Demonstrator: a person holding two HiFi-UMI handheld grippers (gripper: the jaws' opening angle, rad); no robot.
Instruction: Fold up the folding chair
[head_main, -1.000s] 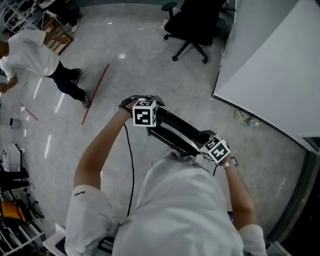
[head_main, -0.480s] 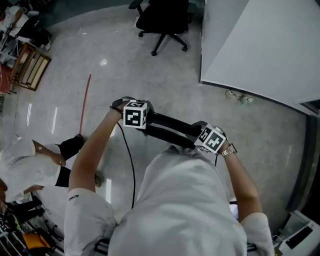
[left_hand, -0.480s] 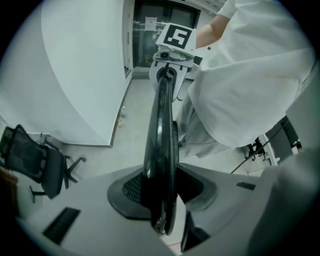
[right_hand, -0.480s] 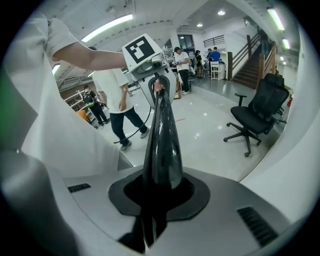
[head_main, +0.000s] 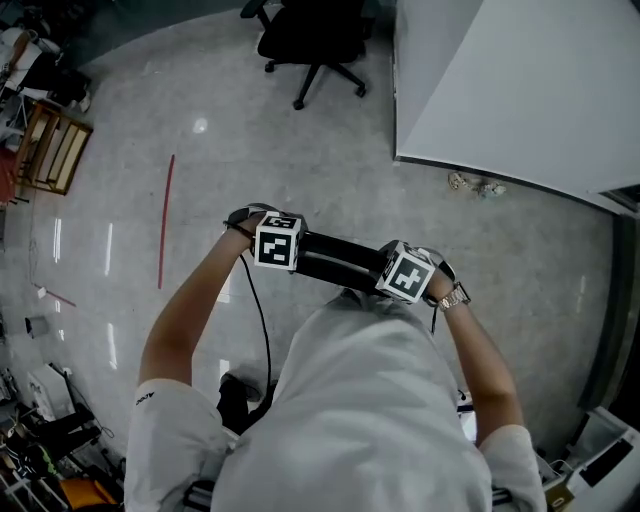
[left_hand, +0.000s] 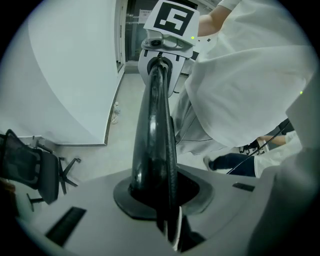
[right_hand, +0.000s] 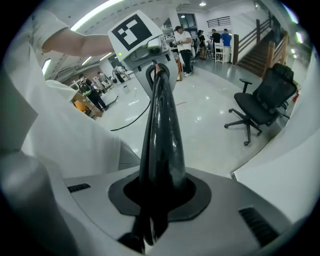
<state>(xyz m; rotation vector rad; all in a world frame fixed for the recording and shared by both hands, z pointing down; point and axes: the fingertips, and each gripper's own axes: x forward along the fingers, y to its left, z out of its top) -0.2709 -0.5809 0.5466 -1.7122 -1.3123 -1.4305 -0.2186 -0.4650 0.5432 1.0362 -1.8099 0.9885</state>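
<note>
Just under the head camera, the person's white shirt (head_main: 360, 400) fills the lower middle of the head view, and both bare arms (head_main: 190, 310) reach forward from it. A watch (head_main: 455, 297) sits on the right wrist, and a black cable (head_main: 262, 330) runs down beside the left arm.

In front of the chest the chair (head_main: 335, 260) shows as a narrow black bar, about level, above the floor (head_main: 300, 150); what is under the bar I cannot see. The left gripper (left_hand: 160, 200) holds one end of it. Its jaws have just been closing, and in its own view the black edge of the chair stands between them, with the pads pressing on both sides of it. The right gripper (right_hand: 157, 192) is clenched on the other end in the same way. There the dark edge runs up out of its jaws to the marker cube (right_hand: 131, 31) of the opposite gripper.

Further on, a thin red line (head_main: 166, 220) lies on the shiny grey floor at the left, and a wooden frame (head_main: 55, 150) stands near the left edge. A big white panel (head_main: 520, 90) takes the upper right. Beside its left edge, at the top, stands a black office chair (head_main: 315, 30). In the right gripper view, several people (right_hand: 200, 37) stand far off in the hall.
</note>
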